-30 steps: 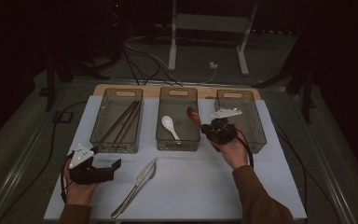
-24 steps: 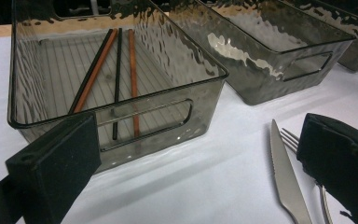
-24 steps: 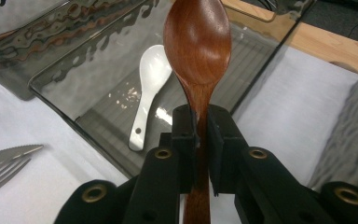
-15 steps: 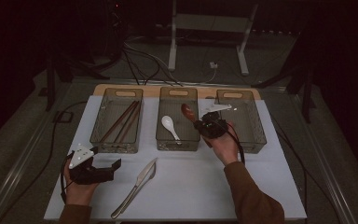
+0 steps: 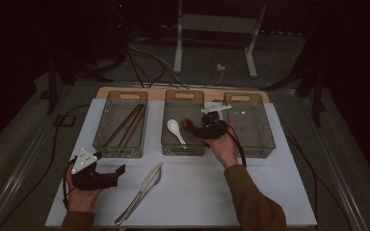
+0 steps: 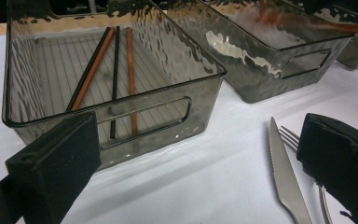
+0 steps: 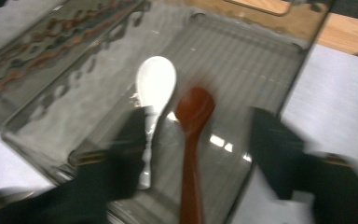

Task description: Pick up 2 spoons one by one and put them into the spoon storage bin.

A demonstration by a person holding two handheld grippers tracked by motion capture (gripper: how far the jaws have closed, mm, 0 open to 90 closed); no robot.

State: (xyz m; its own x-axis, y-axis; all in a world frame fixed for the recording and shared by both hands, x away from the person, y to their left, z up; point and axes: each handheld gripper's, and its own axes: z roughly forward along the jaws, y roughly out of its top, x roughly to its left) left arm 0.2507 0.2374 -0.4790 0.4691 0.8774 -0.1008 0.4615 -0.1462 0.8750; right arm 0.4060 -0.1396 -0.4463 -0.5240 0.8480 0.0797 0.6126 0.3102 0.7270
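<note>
Hovering over the middle bin (image 5: 184, 144), the right claw (image 5: 198, 127) has just been opening, freeing a brown spoon (image 5: 188, 124). Left claw (image 6: 196, 158) gapes empty beside the knife (image 6: 284, 179). Right view: spoon (image 7: 192, 140) between parted jaws, beside the white spoon (image 7: 154, 88); withdraw straight up. No writing readable.

Brown spoon (image 7: 192, 140) apparently released, jaws wider.
</note>
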